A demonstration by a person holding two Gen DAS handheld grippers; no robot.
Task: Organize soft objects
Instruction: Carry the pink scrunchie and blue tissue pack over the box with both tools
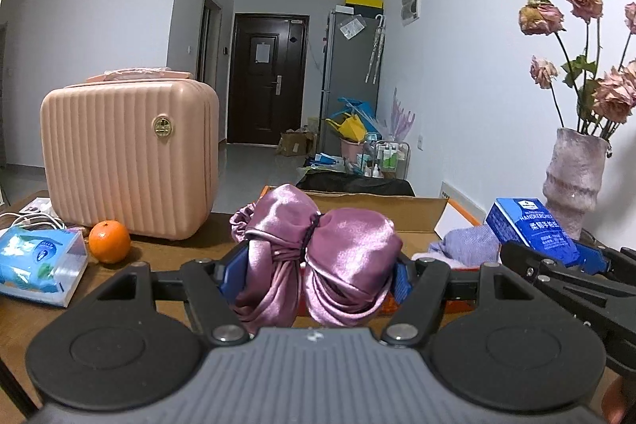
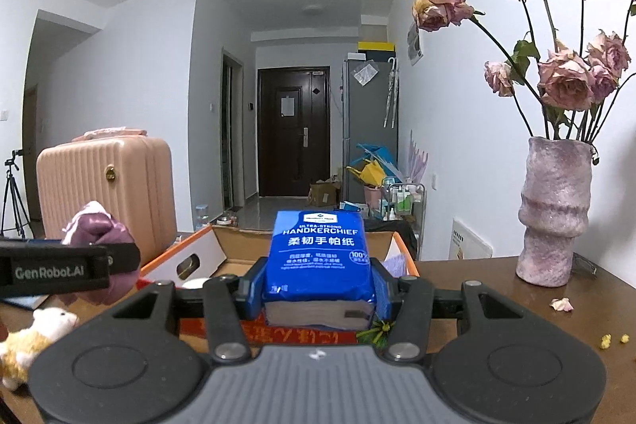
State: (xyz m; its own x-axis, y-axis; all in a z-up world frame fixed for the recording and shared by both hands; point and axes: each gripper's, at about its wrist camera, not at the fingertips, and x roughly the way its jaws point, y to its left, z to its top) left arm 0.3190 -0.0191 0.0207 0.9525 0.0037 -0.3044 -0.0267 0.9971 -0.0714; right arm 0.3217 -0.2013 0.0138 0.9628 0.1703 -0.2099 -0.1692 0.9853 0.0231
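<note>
My left gripper (image 1: 316, 275) is shut on a bunched pink satin cloth (image 1: 318, 249), held above the table in front of an open cardboard box (image 1: 397, 211). Seen from the right wrist, the same cloth (image 2: 99, 229) shows at the left, behind the left gripper's black finger. My right gripper (image 2: 318, 291) is shut on a blue pack of handkerchief tissues (image 2: 320, 257), raised over the box (image 2: 234, 251). From the left wrist, that pack (image 1: 528, 225) appears at the right. A lilac cloth (image 1: 469, 243) lies inside the box.
A pink ribbed case (image 1: 131, 153) stands at the left with an orange (image 1: 109, 241) and a blue wet-wipes pack (image 1: 39, 265) before it. A vase of dried roses (image 2: 554, 213) stands at the right. A plush toy (image 2: 35, 336) lies at the near left.
</note>
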